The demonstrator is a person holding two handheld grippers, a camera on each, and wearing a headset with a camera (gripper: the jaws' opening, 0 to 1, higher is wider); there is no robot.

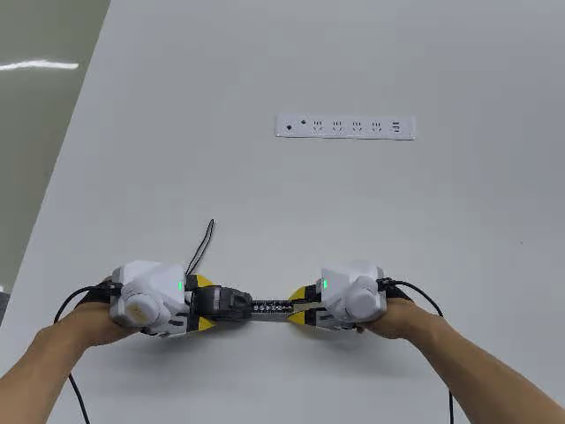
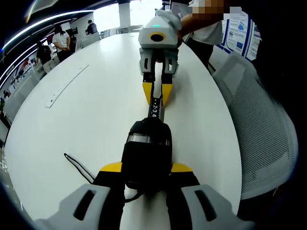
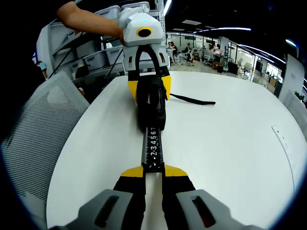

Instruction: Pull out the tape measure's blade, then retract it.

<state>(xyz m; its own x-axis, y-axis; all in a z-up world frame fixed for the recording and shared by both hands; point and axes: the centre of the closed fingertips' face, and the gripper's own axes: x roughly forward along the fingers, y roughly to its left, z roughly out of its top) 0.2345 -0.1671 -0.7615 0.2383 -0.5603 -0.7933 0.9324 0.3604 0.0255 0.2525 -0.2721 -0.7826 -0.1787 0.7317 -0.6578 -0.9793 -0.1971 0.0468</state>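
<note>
The case [image 1: 225, 303] sits on the table [image 1: 265, 203], well nearer the person than the power strip [image 1: 344, 127] and left of it. The left gripper [image 1: 206, 305] has its jaws closed around the case. The right gripper [image 1: 300, 306] pinches the tip of the blade [image 1: 272, 306], jaws narrow. Only a short stretch of blade shows between the two, so I judge the pull-out is in hand and barely begun, though a nearly finished retract would look alike. The next move calls for the right gripper to draw straight away from the case, parallel to the strip. The left clamp must hold firm so the case does not slide, and the blade should run flat to avoid a kink.
</note>
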